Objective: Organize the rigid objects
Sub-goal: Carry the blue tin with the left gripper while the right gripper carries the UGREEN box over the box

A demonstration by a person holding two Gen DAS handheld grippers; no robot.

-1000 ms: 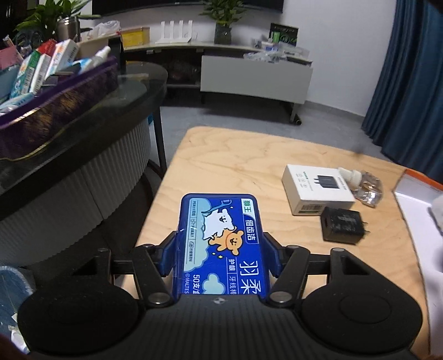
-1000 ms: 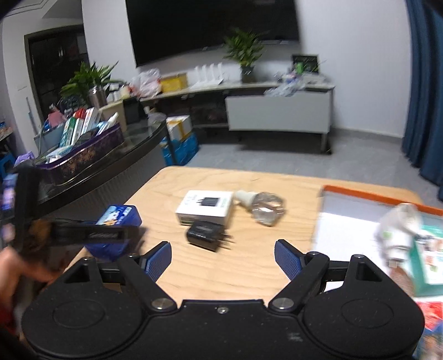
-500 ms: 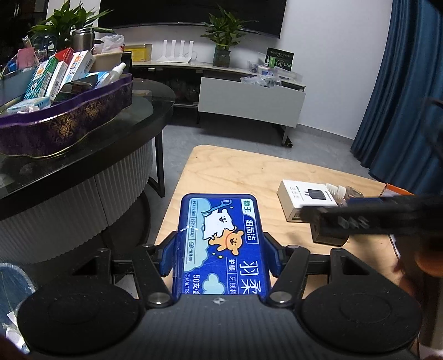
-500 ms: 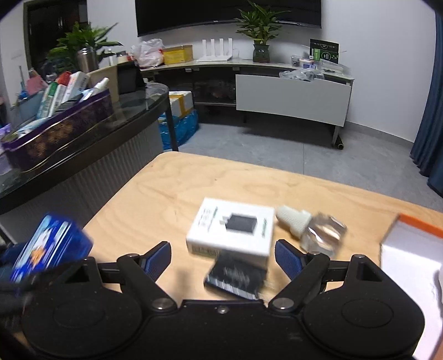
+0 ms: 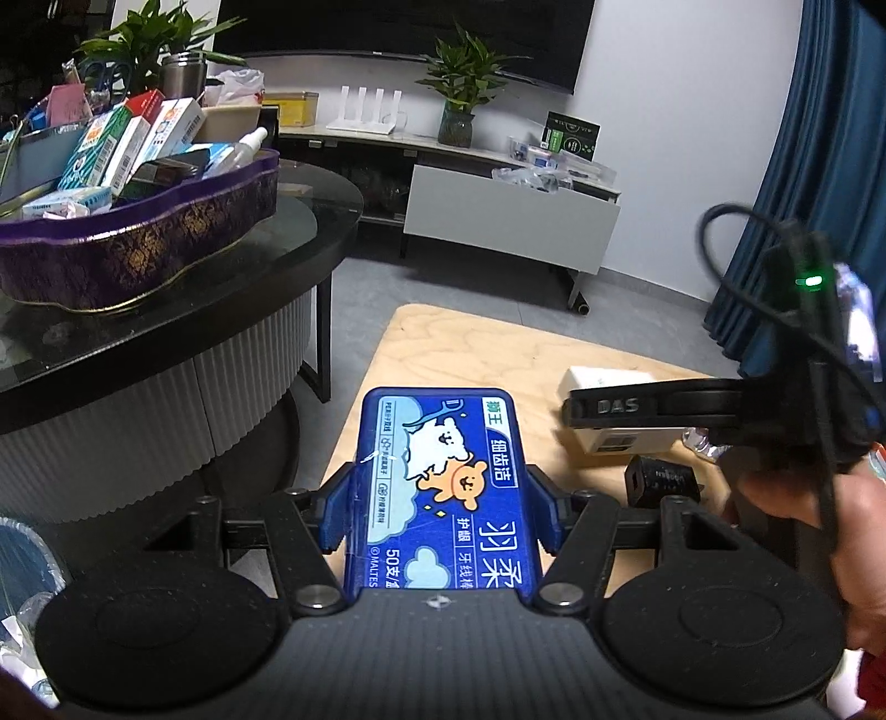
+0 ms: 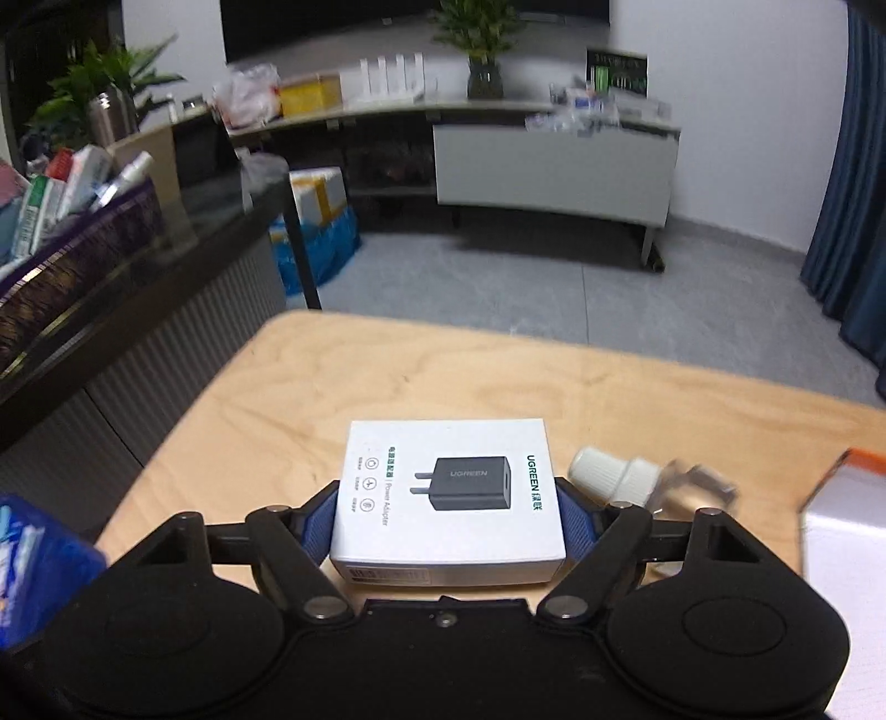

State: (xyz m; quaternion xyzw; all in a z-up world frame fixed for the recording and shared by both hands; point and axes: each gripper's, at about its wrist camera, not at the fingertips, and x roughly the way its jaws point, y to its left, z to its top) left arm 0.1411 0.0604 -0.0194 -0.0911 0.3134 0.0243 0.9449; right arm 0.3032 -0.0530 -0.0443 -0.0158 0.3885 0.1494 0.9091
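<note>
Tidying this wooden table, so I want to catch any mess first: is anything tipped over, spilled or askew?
One thing: the small clear bottle with a white cap lies on its side right of the white charger box, not upright. No spill shows. The box sits square on the table.

This is a home living room. A large dark television screen [image 5: 398,27] hangs on the white wall above a long low white media cabinet [image 5: 509,216], with a green potted plant [image 5: 462,83] on its top edge. Blue curtains [image 5: 819,166] and a round black glass-topped table [image 5: 166,310] stand nearby.
</note>
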